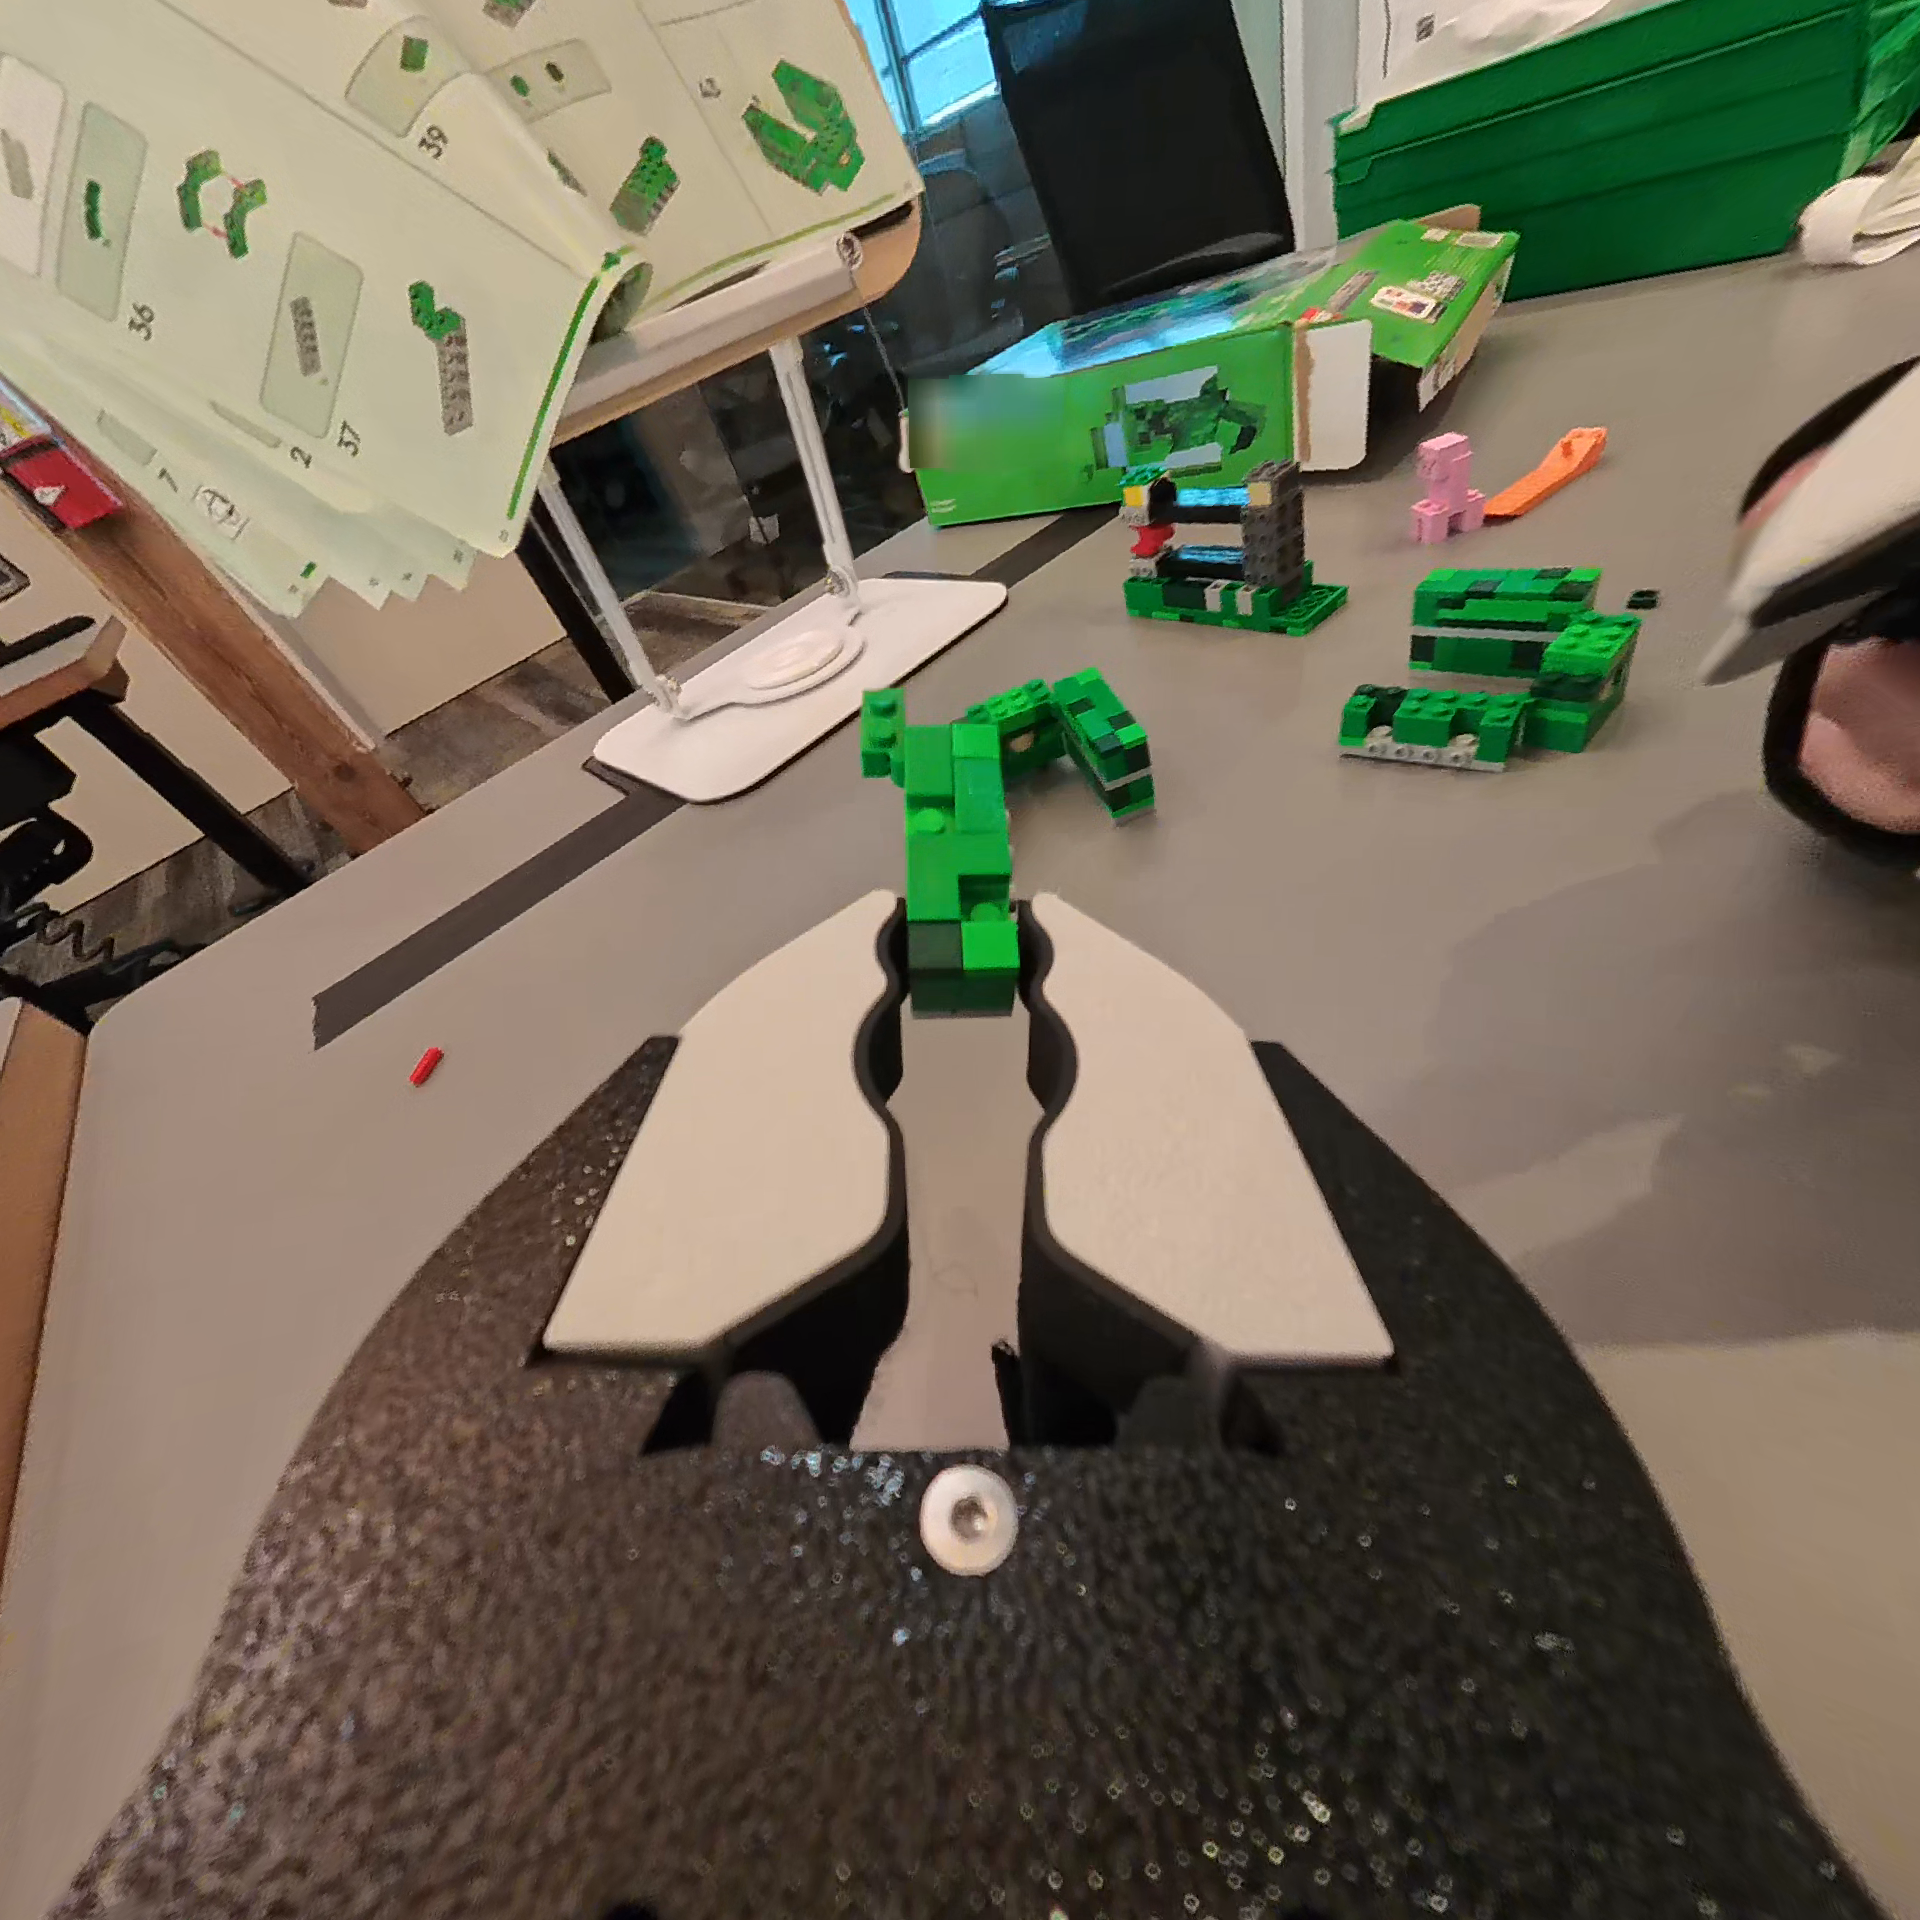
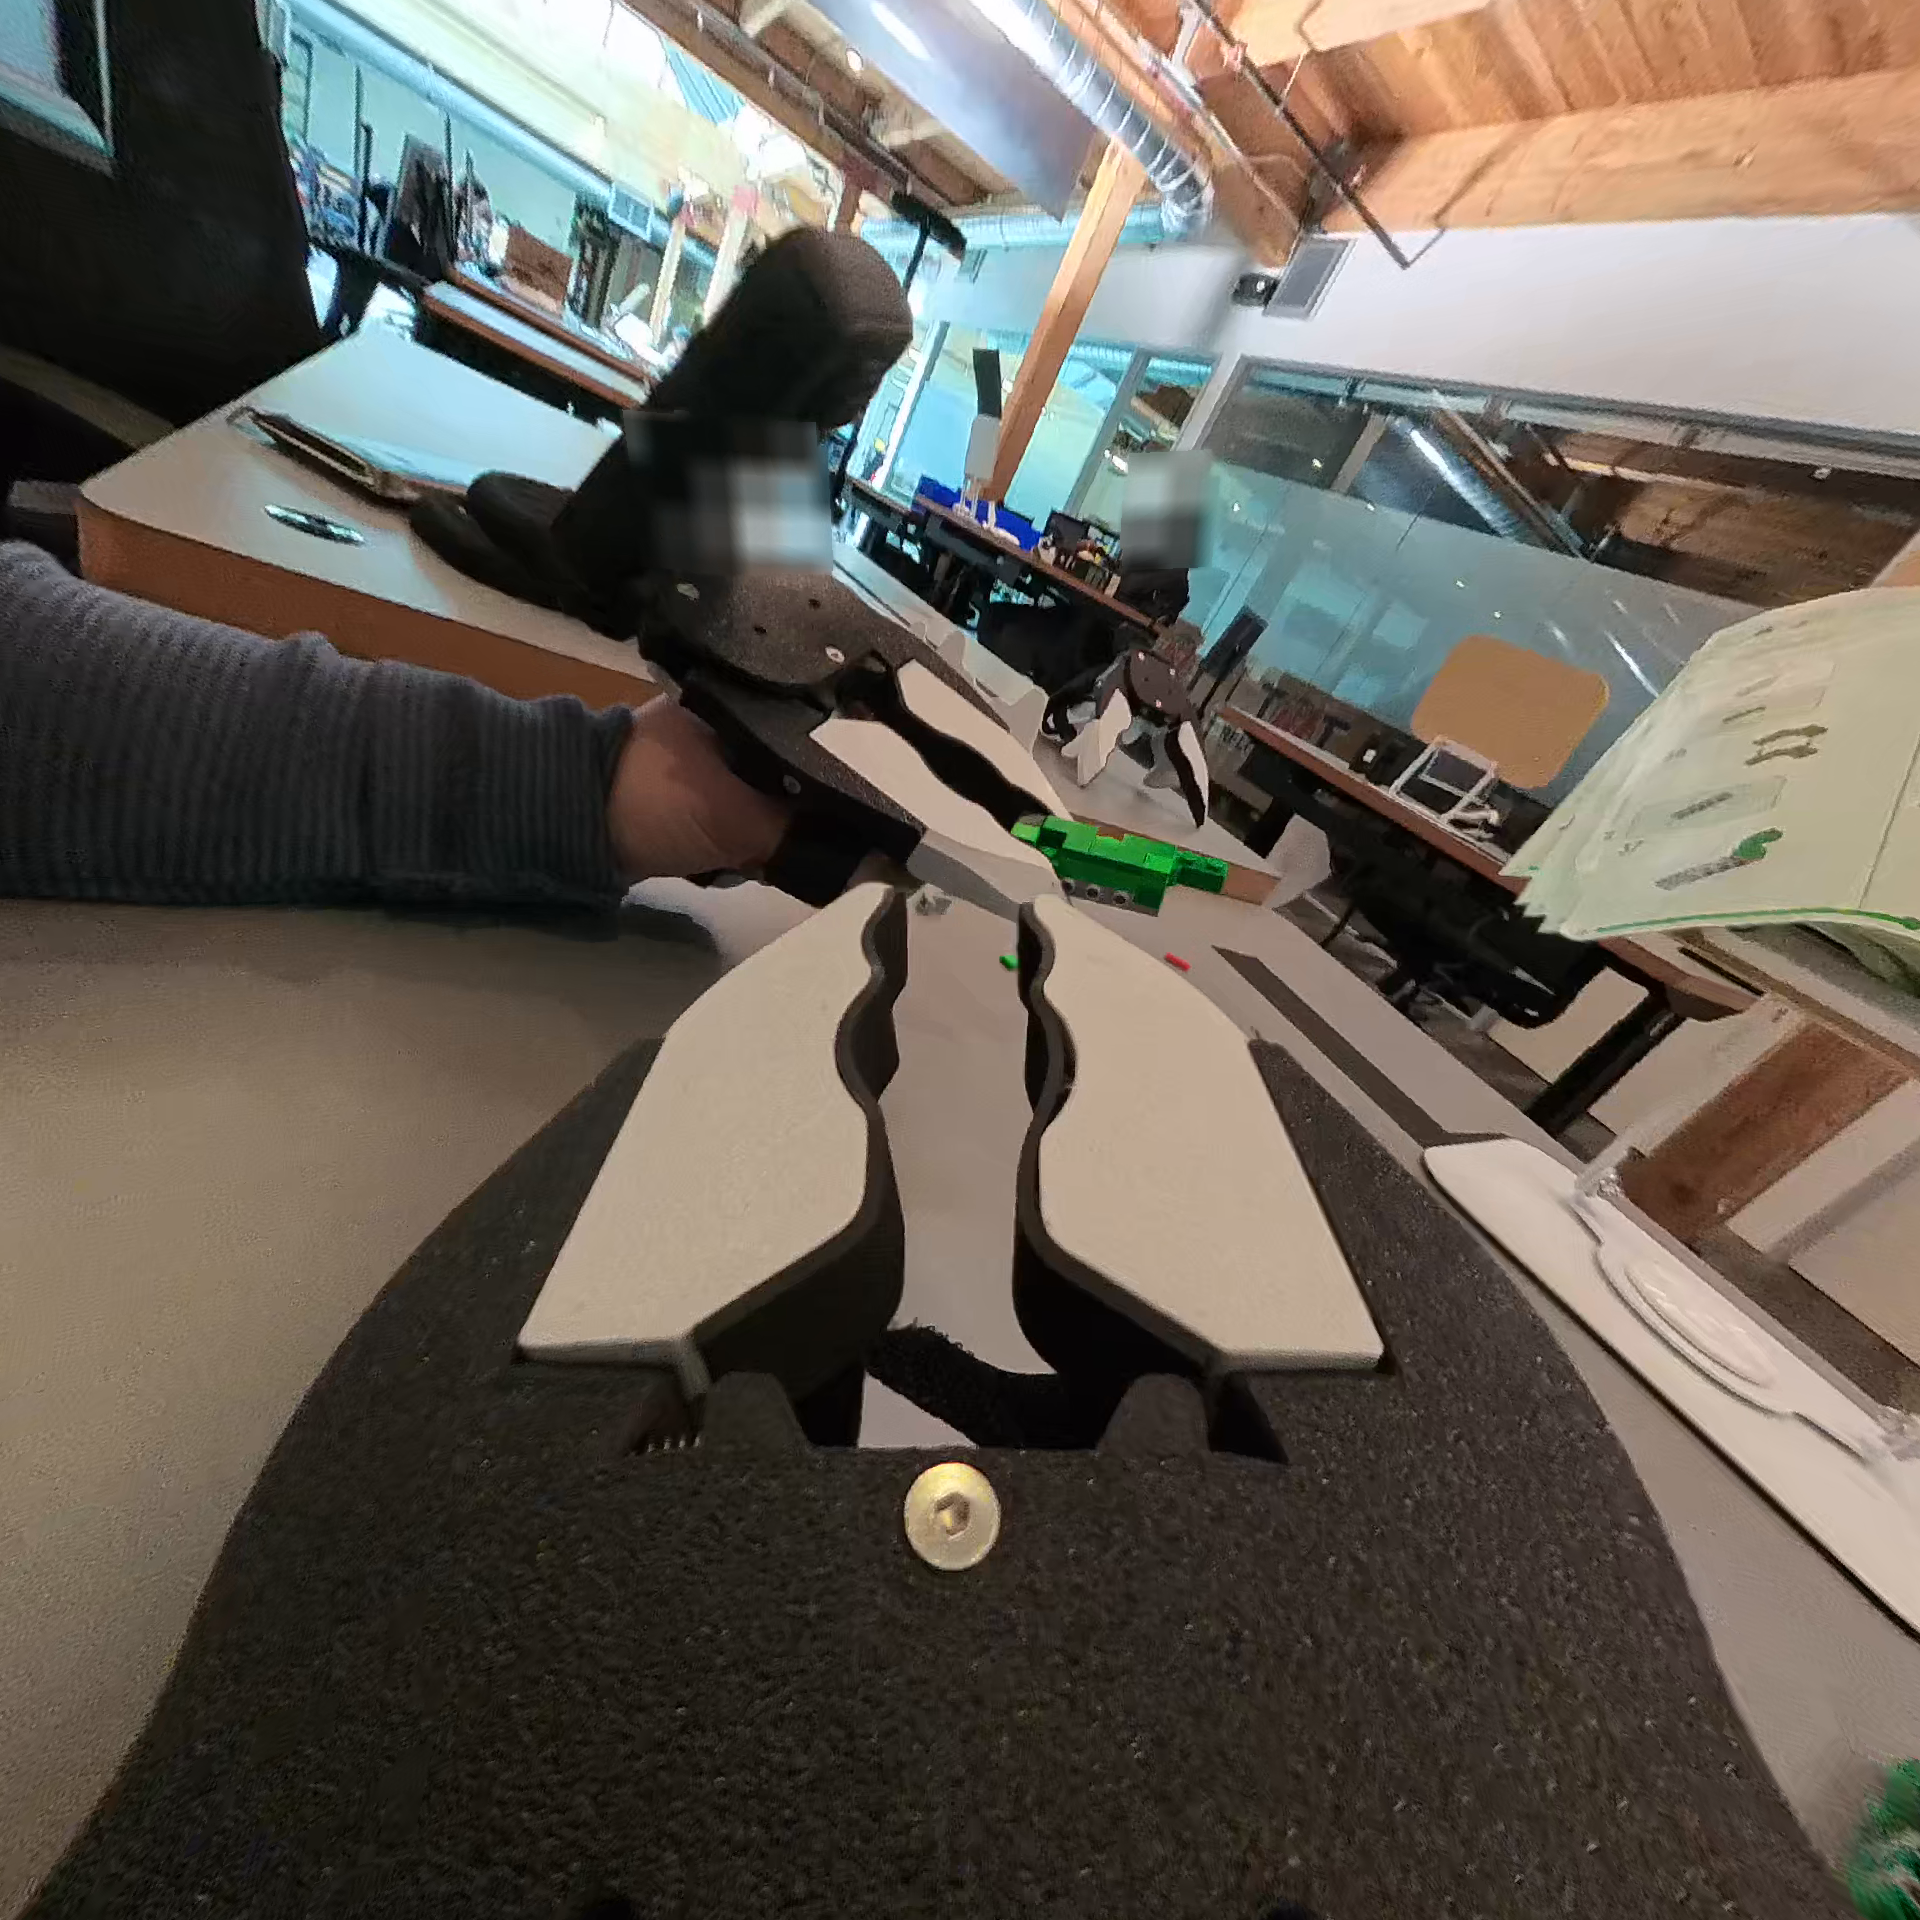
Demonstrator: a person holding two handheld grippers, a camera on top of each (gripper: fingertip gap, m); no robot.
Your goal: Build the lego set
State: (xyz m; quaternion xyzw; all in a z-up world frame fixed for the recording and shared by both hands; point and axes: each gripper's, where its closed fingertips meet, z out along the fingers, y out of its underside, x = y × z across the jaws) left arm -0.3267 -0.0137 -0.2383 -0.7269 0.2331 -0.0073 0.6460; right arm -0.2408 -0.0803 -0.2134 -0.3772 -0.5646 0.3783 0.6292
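My left gripper (image 1: 961,920) is shut on the lower end of a long green lego assembly (image 1: 951,821), which it holds above the grey table (image 1: 1351,1091). The right wrist view shows that left gripper (image 2: 997,831) from the side, with the green assembly (image 2: 1127,862) sticking out past its fingertips. My right gripper (image 2: 956,909) is empty, its jaws a narrow gap apart, low over the table just in front of the left one. Its blurred fingers (image 1: 1829,520) show at the right edge of the left wrist view.
On the table are a bent green piece (image 1: 1086,738), a larger green build (image 1: 1496,665), a black and grey frame on a green base (image 1: 1226,561), a pink pig (image 1: 1444,488), an orange separator (image 1: 1548,468), the green box (image 1: 1143,416), a booklet on a stand (image 1: 312,208) and a loose red piece (image 1: 426,1065). My hands' fingertips stand some 11 cm from each other. Left tips and right tips are each some 20 cm from the larger green build (image 1: 1496,665).
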